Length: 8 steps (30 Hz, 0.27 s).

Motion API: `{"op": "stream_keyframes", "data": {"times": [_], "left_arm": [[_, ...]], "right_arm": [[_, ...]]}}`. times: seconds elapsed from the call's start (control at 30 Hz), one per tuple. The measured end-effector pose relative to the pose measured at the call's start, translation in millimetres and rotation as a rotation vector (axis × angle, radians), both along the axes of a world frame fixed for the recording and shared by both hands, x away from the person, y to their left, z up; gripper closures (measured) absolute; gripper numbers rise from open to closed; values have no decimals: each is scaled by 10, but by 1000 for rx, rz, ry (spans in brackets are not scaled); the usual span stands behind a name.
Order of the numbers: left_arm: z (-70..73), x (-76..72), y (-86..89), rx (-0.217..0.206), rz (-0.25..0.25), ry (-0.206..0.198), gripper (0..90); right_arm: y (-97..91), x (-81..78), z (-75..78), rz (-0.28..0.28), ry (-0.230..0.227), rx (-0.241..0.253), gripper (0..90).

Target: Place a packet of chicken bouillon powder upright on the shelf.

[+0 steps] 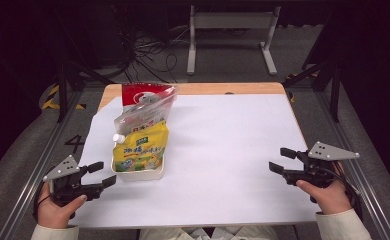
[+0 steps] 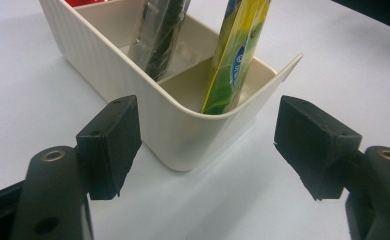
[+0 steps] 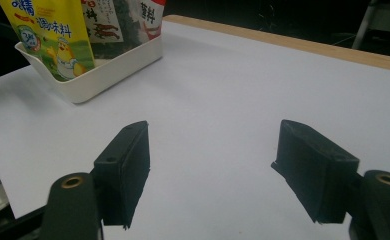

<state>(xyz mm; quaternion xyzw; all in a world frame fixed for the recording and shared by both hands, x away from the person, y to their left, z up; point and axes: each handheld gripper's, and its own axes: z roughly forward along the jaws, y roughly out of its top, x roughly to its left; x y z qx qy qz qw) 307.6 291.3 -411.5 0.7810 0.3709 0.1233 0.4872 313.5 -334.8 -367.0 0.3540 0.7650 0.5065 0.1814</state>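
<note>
Both grippers, left [image 1: 102,174] and right [image 1: 279,160], rest with jaws apart at lower frame corners; cream bin [image 1: 138,175] holds pouches left of centre.

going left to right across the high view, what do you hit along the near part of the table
left black tongs held in a hand → cream ribbed plastic bin holding a yellow spouted pouch → bare stretch of white table sheet → right black tongs held in the other hand

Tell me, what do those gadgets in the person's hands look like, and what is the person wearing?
Each hand grips a black tool: the left gripper and right gripper end in two blocky black jaws. A grey three-cornered plate with small dark dots tops each, and a black cable trails behind. The sleeves are cream-coloured.
</note>
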Motion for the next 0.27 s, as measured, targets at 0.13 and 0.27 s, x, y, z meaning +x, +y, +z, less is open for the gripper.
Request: {"op": "stream_keyframes", "data": {"times": [0.13, 0.27], "left_arm": [[-31, 14, -2, 3, -4, 14, 263], [-68, 22, 22, 13, -1, 25, 260]], "right_arm": [[-51, -19, -18, -16, 2, 4, 288], [-82, -28, -32, -24, 6, 3, 284]]}}
